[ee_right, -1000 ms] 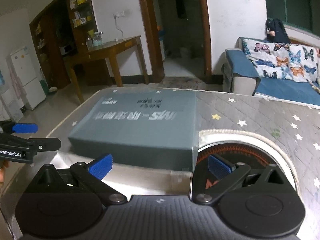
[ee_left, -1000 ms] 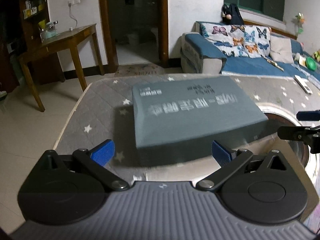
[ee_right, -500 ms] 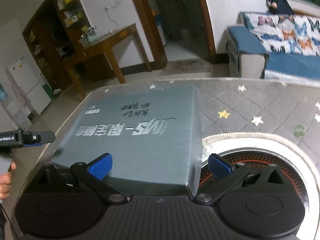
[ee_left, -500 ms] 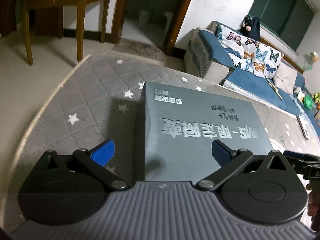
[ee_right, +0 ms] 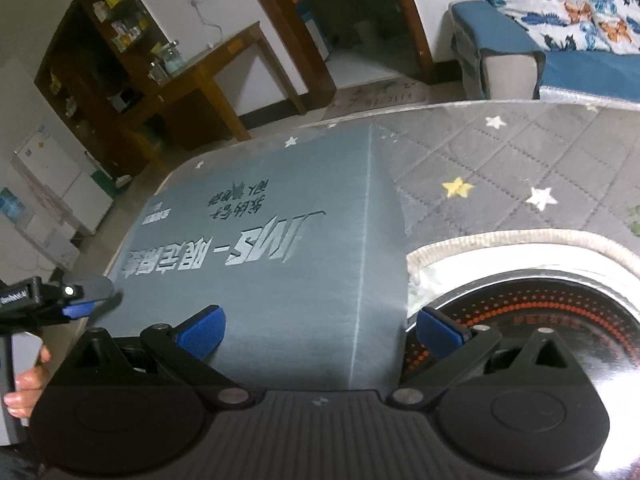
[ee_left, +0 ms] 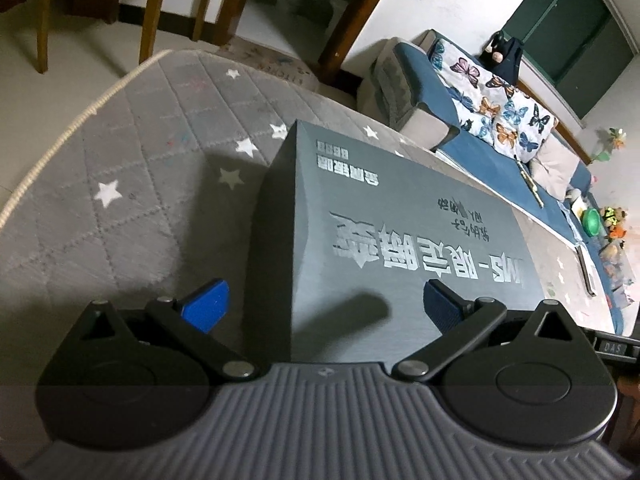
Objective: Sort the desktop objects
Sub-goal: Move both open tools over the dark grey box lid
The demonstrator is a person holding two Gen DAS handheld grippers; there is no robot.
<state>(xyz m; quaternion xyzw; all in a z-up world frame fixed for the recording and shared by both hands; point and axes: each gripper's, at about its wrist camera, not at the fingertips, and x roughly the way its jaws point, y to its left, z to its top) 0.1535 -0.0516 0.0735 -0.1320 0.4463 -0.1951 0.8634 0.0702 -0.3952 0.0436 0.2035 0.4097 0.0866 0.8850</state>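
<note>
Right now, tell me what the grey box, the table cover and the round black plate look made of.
Grey box: likely matte printed cardboard; crisp folded edges, silvery lettering.
Table cover: soft quilted fabric; stitched diamonds, printed stars, corded hem.
Round black plate: glossy, probably glass or ceramic; it mirrors light and carries red dot rings.

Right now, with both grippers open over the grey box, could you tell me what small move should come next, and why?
Probably lower both grippers onto the box's ends. The left gripper straddles the left edge of the grey box, and the right gripper straddles its right edge beside the round black plate. Both are open and neither grips, so lowering then closing would likely secure a two-handed lift.
</note>
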